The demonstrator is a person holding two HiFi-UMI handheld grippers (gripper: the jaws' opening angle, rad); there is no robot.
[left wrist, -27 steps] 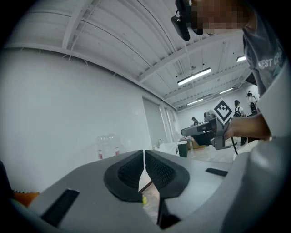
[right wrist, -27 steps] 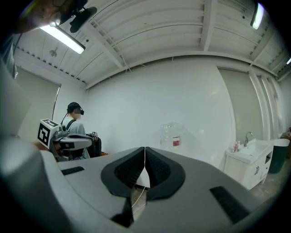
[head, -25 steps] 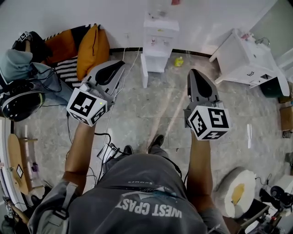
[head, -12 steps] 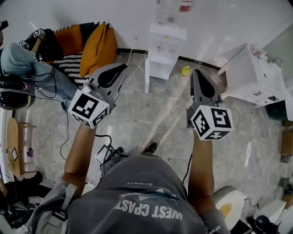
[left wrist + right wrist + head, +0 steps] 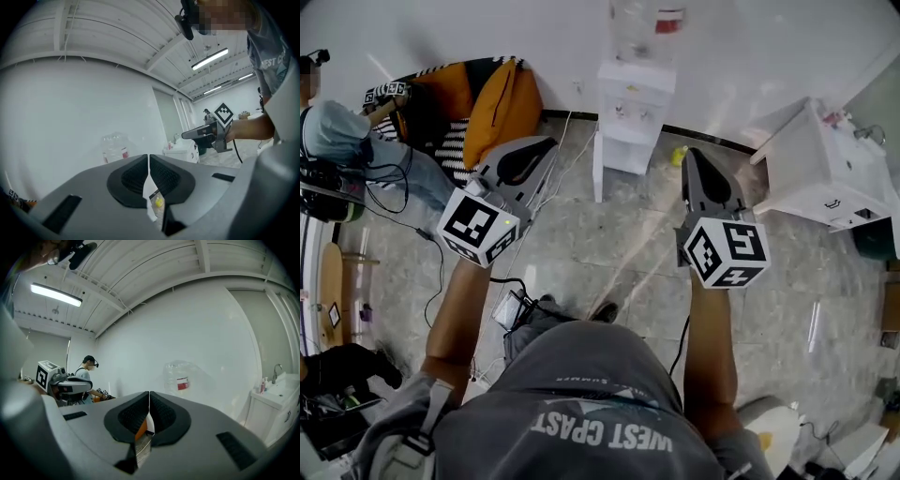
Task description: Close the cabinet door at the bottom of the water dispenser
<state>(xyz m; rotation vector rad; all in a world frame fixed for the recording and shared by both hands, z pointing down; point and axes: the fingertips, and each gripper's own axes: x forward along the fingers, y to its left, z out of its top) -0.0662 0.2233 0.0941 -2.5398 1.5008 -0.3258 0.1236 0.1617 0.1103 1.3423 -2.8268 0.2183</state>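
Note:
The white water dispenser stands against the far wall with a clear bottle on top. Its bottom cabinet door hangs open, swung out toward me on the dispenser's left side. My left gripper is shut and empty, in the air short of the door and to its left. My right gripper is shut and empty too, short of the dispenser and to its right. In the left gripper view the jaws meet below the bottle. The right gripper view shows its jaws closed, with the bottle beyond.
Orange cushions lie at the wall on the left, beside a seated person. A white sink cabinet stands at the right. A small yellow object lies right of the dispenser. Cables trail on the floor by my feet.
I have walked toward the dispenser with both grippers; it now looks nearer and larger in the head view. Both grippers have stayed shut.

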